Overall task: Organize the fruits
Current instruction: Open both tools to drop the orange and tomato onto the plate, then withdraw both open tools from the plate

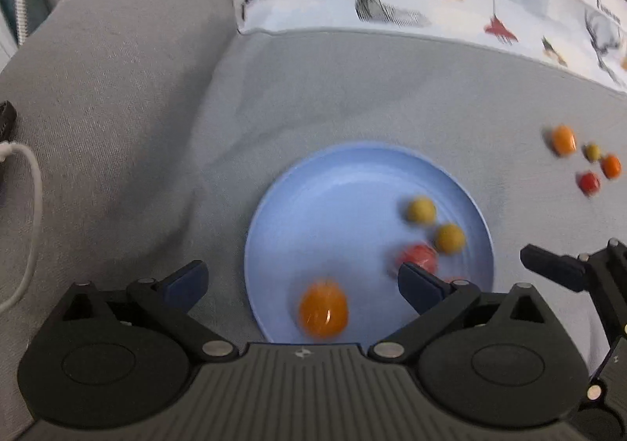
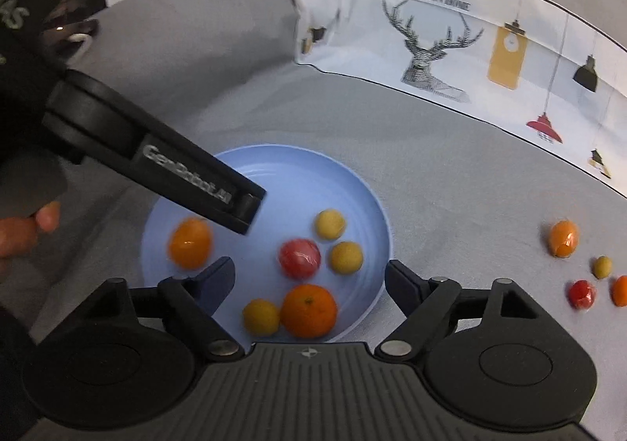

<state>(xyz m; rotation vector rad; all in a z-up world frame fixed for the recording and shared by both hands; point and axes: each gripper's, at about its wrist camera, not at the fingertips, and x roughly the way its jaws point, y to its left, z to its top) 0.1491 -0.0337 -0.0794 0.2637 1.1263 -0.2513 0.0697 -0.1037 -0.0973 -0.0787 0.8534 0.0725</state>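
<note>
With both grippers spread wide over the blue plate point(image 2: 364, 213), nothing is held: the left gripper point(image 1: 301, 280) stands fully open above an orange fruit point(image 1: 323, 309) that shows blurred, and the right gripper point(image 2: 309, 276) is open above a larger orange point(image 2: 309, 309) and a yellow fruit point(image 2: 261, 316). Six fruits are counted on the plate in the right wrist view, with a red one point(image 2: 299, 258) and two more yellow ones point(image 2: 346, 257) near the middle. Four small fruits point(image 2: 564, 238) are left on the grey sofa cushion point(image 2: 450, 174), well apart from the plate, on its right.

Risks, judged from this:
- The blurred orange fruit may be rolling; being round, it could go over the shallow rim.
- The plate rests on soft fabric, so it could be tipped by a press on its edge and the fruit spilled.
- The two grippers are close together over the plate, so they could be knocked against each other on the way out.
- The loose fruits could be nudged and rolled away on the cushion when reached for, since they lie close together.
</note>
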